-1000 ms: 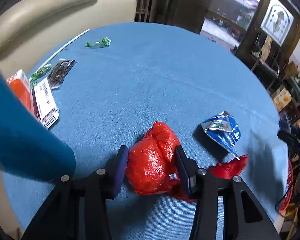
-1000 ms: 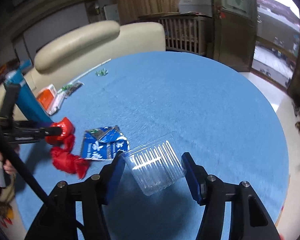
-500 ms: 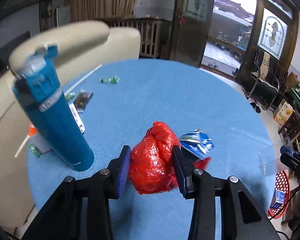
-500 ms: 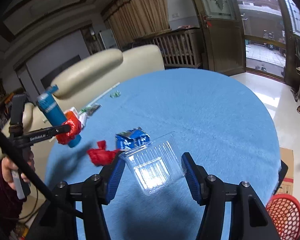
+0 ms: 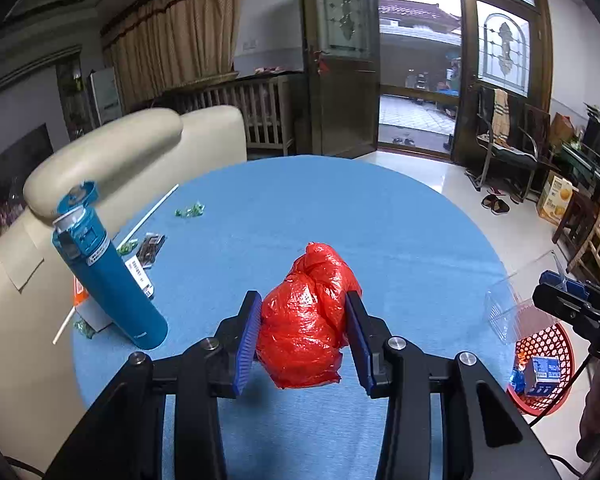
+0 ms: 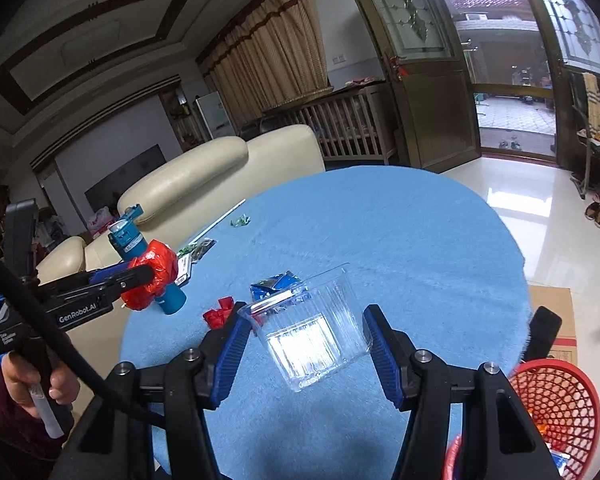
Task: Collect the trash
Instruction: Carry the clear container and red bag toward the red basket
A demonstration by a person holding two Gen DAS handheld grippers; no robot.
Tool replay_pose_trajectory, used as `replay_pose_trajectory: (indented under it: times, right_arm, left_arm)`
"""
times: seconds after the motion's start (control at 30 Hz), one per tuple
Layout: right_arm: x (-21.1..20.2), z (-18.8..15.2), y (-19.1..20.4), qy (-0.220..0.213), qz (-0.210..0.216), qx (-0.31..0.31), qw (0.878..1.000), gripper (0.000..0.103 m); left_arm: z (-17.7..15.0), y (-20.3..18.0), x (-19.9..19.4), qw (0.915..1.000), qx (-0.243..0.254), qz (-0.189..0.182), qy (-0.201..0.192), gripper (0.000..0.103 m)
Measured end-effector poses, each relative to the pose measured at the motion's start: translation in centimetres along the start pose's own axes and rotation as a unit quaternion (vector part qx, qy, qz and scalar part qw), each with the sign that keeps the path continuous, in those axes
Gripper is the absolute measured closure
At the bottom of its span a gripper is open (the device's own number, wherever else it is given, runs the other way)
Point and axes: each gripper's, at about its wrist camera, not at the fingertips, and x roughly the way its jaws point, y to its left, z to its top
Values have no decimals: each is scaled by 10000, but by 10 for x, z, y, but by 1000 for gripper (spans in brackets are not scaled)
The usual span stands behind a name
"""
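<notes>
My left gripper point(image 5: 302, 334) is shut on a crumpled red plastic bag point(image 5: 308, 316) and holds it above the round blue table point(image 5: 340, 208); the bag also shows in the right wrist view point(image 6: 152, 276). My right gripper point(image 6: 306, 344) is shut on a clear plastic tray point(image 6: 312, 328), held above the table's right edge; the tray shows in the left wrist view point(image 5: 516, 300). A red mesh basket point(image 6: 552, 404) stands on the floor below the right gripper, also in the left wrist view point(image 5: 540, 368). A blue foil wrapper point(image 6: 276, 284) and a red scrap point(image 6: 218, 316) lie on the table.
A teal bottle point(image 5: 108, 272) stands at the table's left edge beside an orange box point(image 5: 80, 296), labels and a dark wrapper point(image 5: 152, 244). A green wrapper point(image 5: 190, 210) and a white straw point(image 5: 152, 212) lie further back. A cream sofa point(image 5: 120, 148) is behind the table.
Both grippers have risen and drawn back from the table, each with its load. The red bag has left the cloth; the tray has moved over the table's right edge toward the basket.
</notes>
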Motion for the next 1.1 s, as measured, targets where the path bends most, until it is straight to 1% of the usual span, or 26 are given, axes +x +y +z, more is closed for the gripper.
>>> replay_pose_trajectory:
  times: [0.37,0.57,1.1]
  right_arm:
    - [-37,-4,-5,-322,-156,-11,9994,42]
    - [-50,-6,-9,-437,-195,31,9988,42]
    - [-82,-15,-32,-606,-316,283,9973,42]
  left_arm:
    - [4,-34,-14,9995,293,54,-71,59]
    - [2,-53,-22,9985,513,88,-142,59]
    - [1,-98,-25,9946,1025,-72,-115,59]
